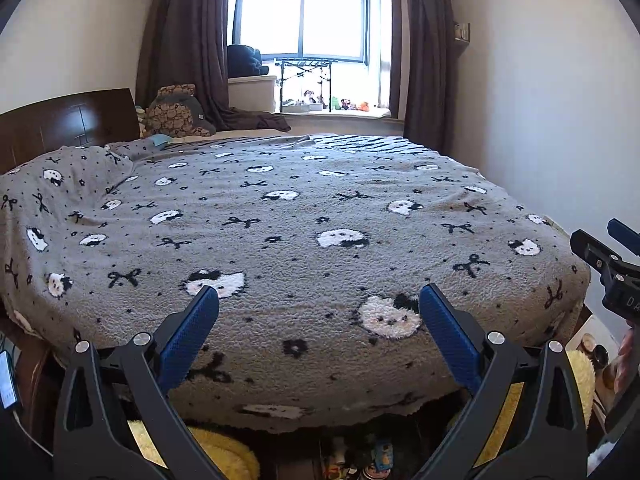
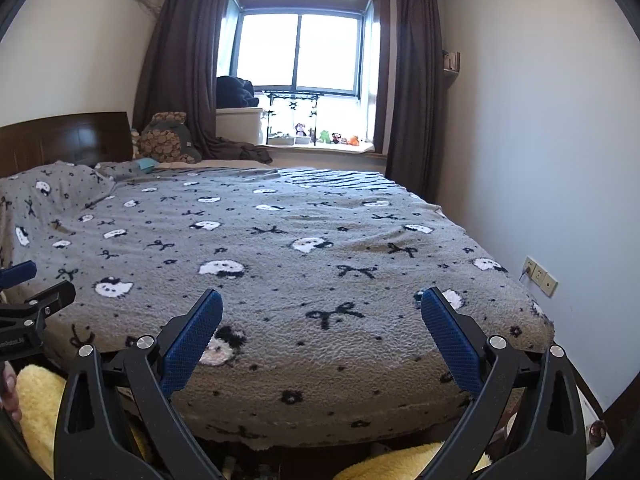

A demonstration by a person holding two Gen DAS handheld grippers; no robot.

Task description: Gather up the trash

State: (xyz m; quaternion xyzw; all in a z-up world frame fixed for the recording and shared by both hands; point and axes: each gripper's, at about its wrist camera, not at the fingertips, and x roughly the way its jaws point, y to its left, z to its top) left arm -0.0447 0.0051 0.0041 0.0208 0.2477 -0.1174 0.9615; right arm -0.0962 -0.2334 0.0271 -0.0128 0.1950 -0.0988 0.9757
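My left gripper (image 1: 319, 294) is open and empty, held at the foot of a bed covered by a grey blanket (image 1: 304, 216) with white cat faces and black bows. My right gripper (image 2: 322, 298) is open and empty too, over the same blanket (image 2: 280, 240) a little to the right. The right gripper also shows at the right edge of the left wrist view (image 1: 608, 256); the left gripper shows at the left edge of the right wrist view (image 2: 28, 292). No trash is plainly visible on the bed. Small bottles and cans (image 1: 372, 460) lie on the floor under the bed's foot.
A dark wooden headboard (image 1: 68, 124) stands at the left, with pillows and a patterned bag (image 1: 176, 114) beside it. A window sill (image 1: 336, 114) with small toys lies beyond the bed, between dark curtains. A white wall (image 2: 540, 160) with sockets (image 2: 540, 276) runs along the right. Yellow fluffy fabric (image 2: 36, 408) lies low.
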